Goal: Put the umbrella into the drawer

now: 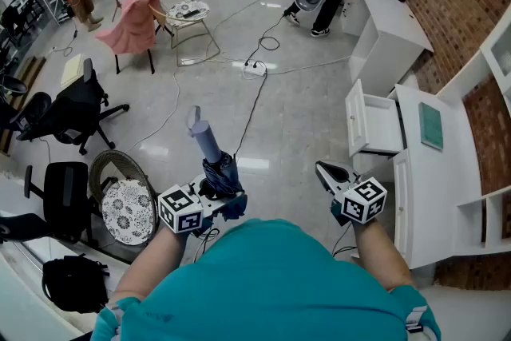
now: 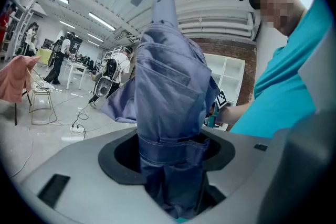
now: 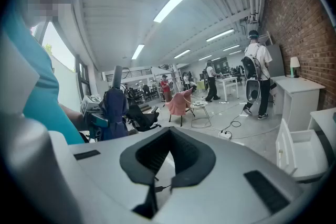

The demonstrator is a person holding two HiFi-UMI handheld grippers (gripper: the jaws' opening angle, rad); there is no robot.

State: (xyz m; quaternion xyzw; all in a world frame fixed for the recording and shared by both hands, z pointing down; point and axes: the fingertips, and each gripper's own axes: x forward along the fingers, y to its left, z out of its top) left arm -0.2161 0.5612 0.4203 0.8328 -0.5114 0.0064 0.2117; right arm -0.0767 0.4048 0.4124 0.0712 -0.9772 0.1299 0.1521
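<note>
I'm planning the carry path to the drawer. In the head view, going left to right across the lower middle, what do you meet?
Round patterned cushion → left gripper, shut on the blue umbrella → right gripper, jaws together and empty → open drawer → flat teal item.

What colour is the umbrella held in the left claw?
Dusty blue-grey; the folded fabric umbrella shows best in the left gripper view.
</note>
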